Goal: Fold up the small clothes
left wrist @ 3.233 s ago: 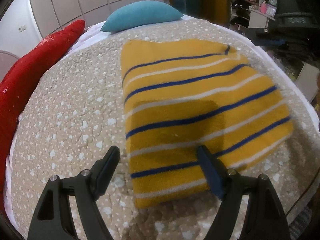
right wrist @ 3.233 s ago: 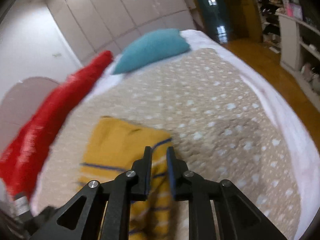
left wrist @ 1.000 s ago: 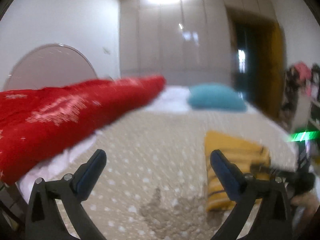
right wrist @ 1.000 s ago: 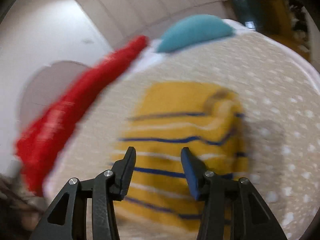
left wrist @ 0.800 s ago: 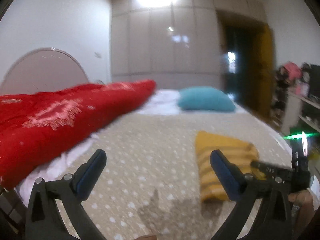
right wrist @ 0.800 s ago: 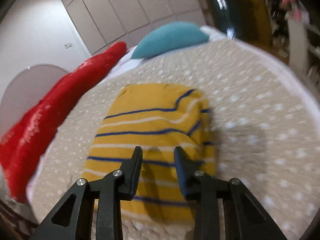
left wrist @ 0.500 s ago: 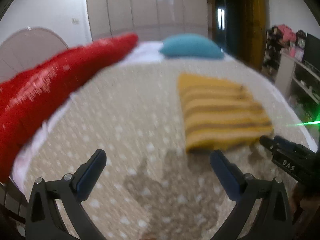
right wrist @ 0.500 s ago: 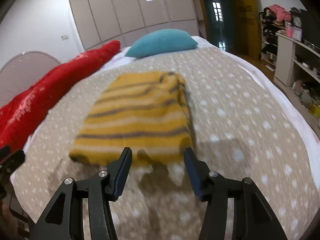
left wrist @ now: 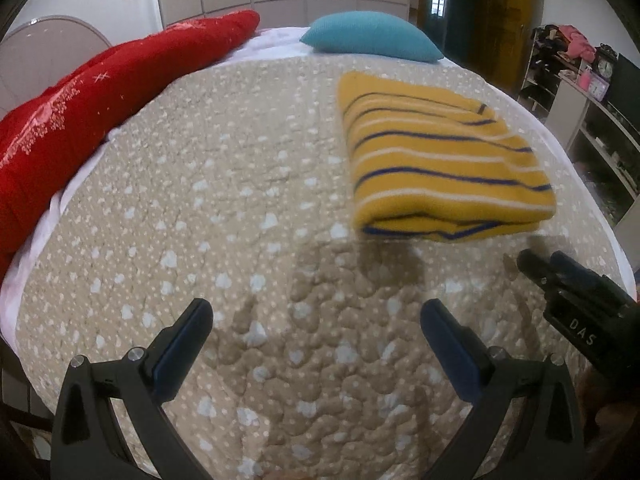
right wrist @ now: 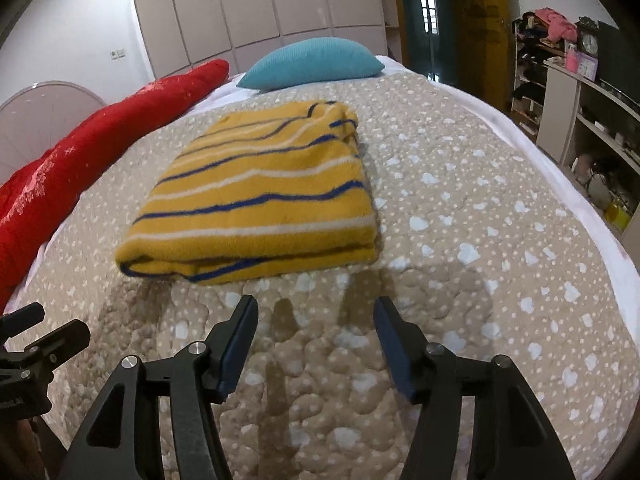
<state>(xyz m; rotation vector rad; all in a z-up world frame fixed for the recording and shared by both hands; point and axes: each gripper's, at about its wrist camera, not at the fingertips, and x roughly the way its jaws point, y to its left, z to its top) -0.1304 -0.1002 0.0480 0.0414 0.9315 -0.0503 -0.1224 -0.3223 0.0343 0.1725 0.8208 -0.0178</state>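
Two grippers, both empty, hang over the quilted bedspread [right wrist: 460,216] as I look down along them. My left gripper [left wrist: 316,344] stands wide apart with nothing but quilt between its fingers; my right gripper [right wrist: 316,340] is spreading its jaws at this moment, and nothing lies between them either. Ahead of my right fingers, just beyond their tips, lies the yellow striped garment [right wrist: 256,196], folded into a thick rectangle with its layered edge facing me; from my left gripper it sits ahead and off to the right [left wrist: 444,160]. Farther off are the teal pillow [right wrist: 312,62] and, to the left, the red blanket [right wrist: 100,140]. I judge the fold is essentially made and what remains is to tidy it. To do that well I would keep both tools low and apart, come in at the near edge where the layers show uneven, and press or tug only the top layer so the stack squares up without sliding on the quilt. The far right corner looks bunched, so that is where I would smooth last, gently.
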